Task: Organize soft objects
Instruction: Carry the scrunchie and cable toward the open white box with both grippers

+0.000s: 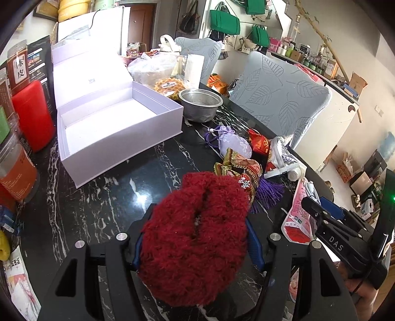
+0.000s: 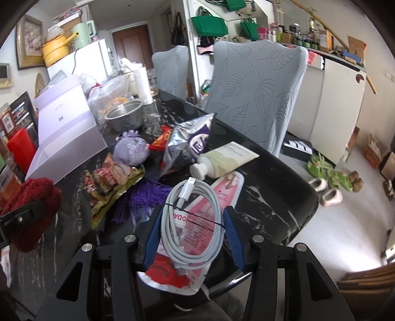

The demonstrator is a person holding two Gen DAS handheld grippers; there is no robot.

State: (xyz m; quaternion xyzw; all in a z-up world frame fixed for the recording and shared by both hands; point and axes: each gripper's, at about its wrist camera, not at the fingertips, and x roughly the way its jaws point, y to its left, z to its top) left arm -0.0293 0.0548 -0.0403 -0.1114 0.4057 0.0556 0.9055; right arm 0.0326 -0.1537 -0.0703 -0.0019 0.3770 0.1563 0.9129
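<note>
Soft items clamped in both grippers above the counter [image 1: 103, 197].
A fuzzy red pouch [image 1: 195, 237] is clamped in the left gripper [image 1: 197, 237]; a coiled white cable [image 2: 192, 222] is clamped in the right gripper [image 2: 191, 232], an open white box [image 1: 111, 123] lying ahead-left.

A lived-in home dining area is indicated. A black marble-patterned dining table [image 1: 103, 197] occupies the lower half of both views and is crowded with household goods. Two chairs in grey leaf-embossed covers [image 2: 256, 93] are set along its far edge. A brown entrance door [image 2: 130, 42] is seen at upper centre, green tote bags [image 2: 209, 23] hung on the wall beside it. A white refrigerator [image 2: 81, 64] bears a yellow pot [image 2: 55, 49] at upper left. Slippers and green shoes [image 2: 328, 172] lie on the floor at right.
</note>
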